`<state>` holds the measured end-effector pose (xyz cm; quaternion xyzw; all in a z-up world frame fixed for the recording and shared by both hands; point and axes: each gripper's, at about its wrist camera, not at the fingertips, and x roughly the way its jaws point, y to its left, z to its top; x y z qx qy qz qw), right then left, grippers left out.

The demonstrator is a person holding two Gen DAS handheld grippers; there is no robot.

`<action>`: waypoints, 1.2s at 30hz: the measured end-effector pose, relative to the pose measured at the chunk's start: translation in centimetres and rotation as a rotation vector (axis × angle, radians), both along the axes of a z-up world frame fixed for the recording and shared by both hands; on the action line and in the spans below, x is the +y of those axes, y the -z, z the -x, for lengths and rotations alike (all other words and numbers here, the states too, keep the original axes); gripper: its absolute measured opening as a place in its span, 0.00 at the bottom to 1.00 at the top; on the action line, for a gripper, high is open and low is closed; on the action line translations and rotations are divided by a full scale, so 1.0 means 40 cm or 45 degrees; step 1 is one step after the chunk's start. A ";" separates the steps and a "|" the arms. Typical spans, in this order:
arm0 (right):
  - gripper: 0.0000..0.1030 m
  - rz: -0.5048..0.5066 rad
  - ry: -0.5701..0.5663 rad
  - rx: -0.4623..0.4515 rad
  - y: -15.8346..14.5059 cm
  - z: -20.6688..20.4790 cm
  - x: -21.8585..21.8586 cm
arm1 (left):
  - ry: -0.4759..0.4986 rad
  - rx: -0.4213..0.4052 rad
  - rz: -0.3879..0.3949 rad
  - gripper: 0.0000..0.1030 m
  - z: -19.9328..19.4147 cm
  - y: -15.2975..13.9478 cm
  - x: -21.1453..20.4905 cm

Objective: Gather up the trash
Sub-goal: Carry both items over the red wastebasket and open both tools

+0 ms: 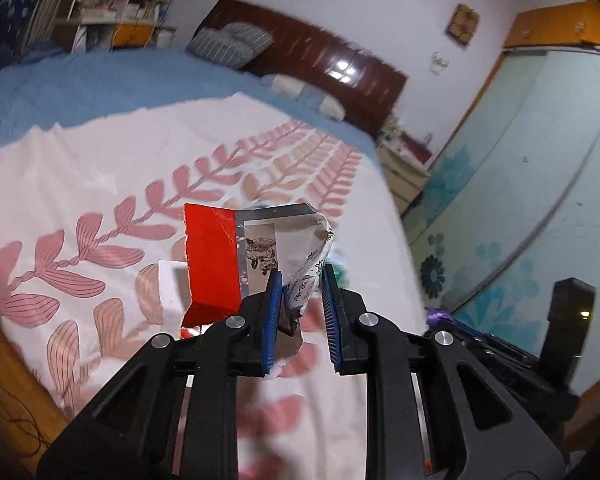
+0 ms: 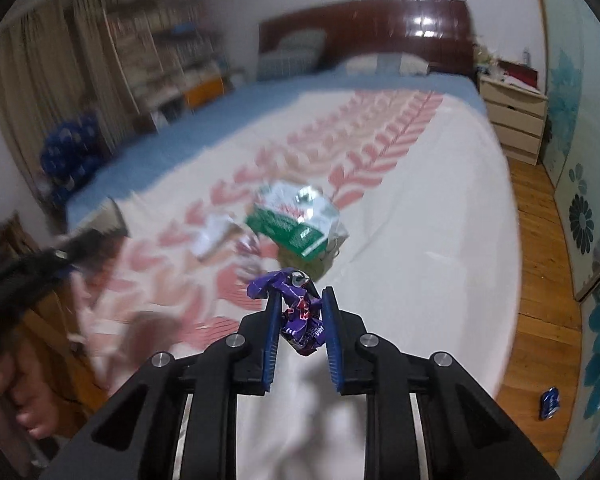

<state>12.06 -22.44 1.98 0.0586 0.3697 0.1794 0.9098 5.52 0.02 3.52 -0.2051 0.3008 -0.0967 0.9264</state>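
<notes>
My left gripper [image 1: 302, 278] is shut on a crumpled red and white printed paper pack [image 1: 236, 256], held up above the bed. The pack's lower end is pinched between the blue pads. My right gripper [image 2: 302, 296] is shut on a crumpled purple wrapper [image 2: 300, 314], also lifted off the bed. Further out on the leaf-patterned blanket [image 2: 420, 208] lie a crushed green and white carton [image 2: 296, 216], a white paper scrap [image 2: 212, 236] and a small blurred wrapper [image 2: 248, 250]. A blue can [image 2: 550, 402] lies on the wooden floor at the right.
The bed has a dark wooden headboard [image 2: 364, 24] and pillows at the far end. A pale nightstand [image 2: 512, 116] stands to its right, and shelves [image 2: 168, 60] to its left. A hand [image 2: 4, 392] with the blurred left gripper shows at the left edge.
</notes>
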 end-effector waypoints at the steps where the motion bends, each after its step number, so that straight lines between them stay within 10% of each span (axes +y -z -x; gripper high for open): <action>1: 0.21 -0.014 0.003 -0.019 -0.026 0.026 -0.022 | 0.014 -0.018 -0.001 0.20 0.018 -0.018 -0.015; 8: 0.21 -0.025 0.117 -0.169 -0.192 0.309 -0.303 | 0.220 -0.119 0.019 0.20 0.153 -0.148 -0.217; 17: 0.21 0.133 0.470 0.023 -0.085 0.586 -0.719 | 0.752 -0.017 0.006 0.20 0.227 -0.150 -0.682; 27: 0.21 -0.017 0.753 0.486 0.320 0.804 -0.955 | 1.193 0.490 -0.201 0.20 0.277 0.217 -1.177; 30: 0.21 -0.089 0.786 0.626 0.440 0.831 -0.967 | 1.180 0.776 -0.361 0.19 0.282 0.367 -1.224; 36: 0.21 -0.134 0.746 0.711 0.531 0.821 -0.919 | 1.228 0.863 -0.442 0.20 0.309 0.415 -1.232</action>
